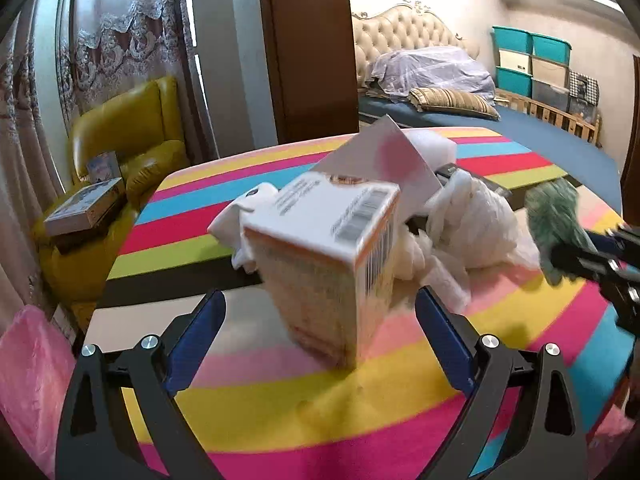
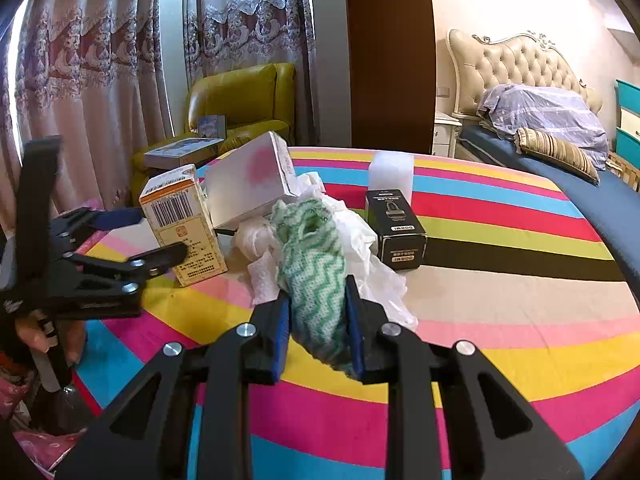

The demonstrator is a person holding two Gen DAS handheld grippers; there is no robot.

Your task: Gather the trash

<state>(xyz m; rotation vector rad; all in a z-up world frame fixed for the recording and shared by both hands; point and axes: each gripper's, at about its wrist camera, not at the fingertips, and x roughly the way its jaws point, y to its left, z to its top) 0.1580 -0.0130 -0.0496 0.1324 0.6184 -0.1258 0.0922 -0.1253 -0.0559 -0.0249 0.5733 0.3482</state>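
Clearing Litter From a Striped Table

Facing the left wrist camera, a round table (image 1: 304, 408) in glossy bands of pink, yellow, blue and black fills a bedroom with lace curtains, a yellow leather armchair (image 1: 132, 136) and a tufted bed (image 1: 420, 36). The left gripper (image 1: 318, 330) stands wide open, holding nothing; an orange-and-white carton (image 1: 324, 256), blurred and tilted, sits between its blue pads, contact unclear. Behind it lie crumpled white tissue (image 1: 472, 224) and a flat grey box (image 1: 384, 160).

From the right wrist camera, the right gripper (image 2: 318, 314) is closed on a soft green zigzag cloth (image 2: 316, 264), whose long axis runs away from the lens toward the pile. A black box (image 2: 396, 228) lies flat beside the tissue, and a white foam block (image 2: 392, 172) stands behind it. The carton stands upright at left between the left gripper's fingers.
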